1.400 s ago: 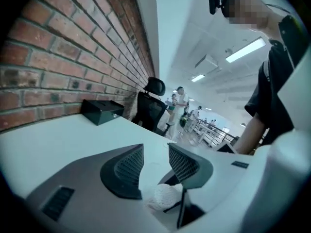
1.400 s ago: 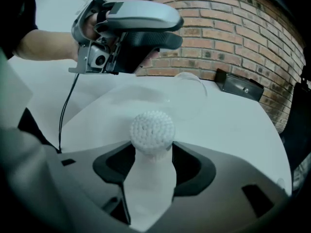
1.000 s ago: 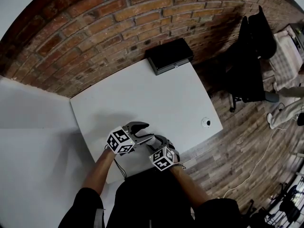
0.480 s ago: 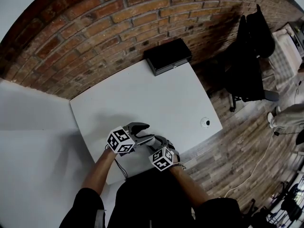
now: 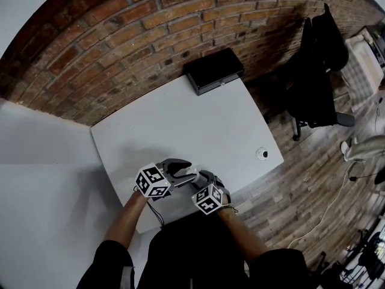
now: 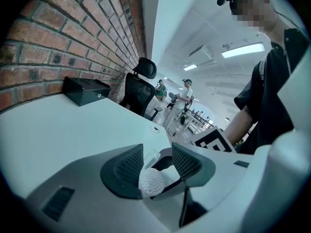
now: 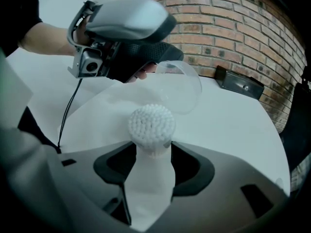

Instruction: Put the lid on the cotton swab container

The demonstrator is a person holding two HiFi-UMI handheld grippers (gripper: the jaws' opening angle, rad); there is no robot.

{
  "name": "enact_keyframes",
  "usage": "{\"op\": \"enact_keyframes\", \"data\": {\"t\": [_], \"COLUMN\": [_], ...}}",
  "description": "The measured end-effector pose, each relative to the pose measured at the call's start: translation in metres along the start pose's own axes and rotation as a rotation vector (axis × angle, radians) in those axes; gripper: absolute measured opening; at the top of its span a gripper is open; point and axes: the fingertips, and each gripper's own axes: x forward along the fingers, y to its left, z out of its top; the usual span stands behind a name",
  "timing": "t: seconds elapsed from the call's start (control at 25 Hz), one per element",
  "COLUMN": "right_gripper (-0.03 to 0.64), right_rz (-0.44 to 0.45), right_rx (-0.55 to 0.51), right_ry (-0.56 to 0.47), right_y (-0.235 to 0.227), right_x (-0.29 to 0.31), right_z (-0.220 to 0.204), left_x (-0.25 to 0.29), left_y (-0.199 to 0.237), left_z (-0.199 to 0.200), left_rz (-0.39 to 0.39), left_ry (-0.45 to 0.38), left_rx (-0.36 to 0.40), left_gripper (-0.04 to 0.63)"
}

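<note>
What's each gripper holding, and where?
The left hand-held gripper holds the lid by its edge; the right hand-held gripper, the swab container by its body.

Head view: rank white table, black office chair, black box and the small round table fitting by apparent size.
1. White table
2. Black office chair
3. Flat black box
4. Small round white fitting in the tabletop
No near ties.

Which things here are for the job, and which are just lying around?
For the job: clear lid, in the left tool; cotton swab container, in the right tool.
Just lying about: black box, small round disc, office chair.
</note>
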Motion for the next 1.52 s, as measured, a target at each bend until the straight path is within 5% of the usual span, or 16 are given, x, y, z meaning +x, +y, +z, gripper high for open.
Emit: {"op": "enact_keyframes", "data": {"t": [0.72,1.52], "right_gripper": [0.236,0.235], "right_rz": [-0.014,-0.011], "right_rx": [0.011,0.018], "right_ry": [0.011,0.014], "right_y": [0.001,0.0], "right_x": [-0.001,0.0], "right_z": [0.001,0.0], "left_x": [-0.007,0.004], "left_y": [-0.012,-0.009], "left_z": [-0.038,-0.061], "left_rz": [-0.003,0.067], "left_ry": [0.007,0.091], "left_rx": [-0.088,-0.006], "left_gripper": [0.106,0.086]}}
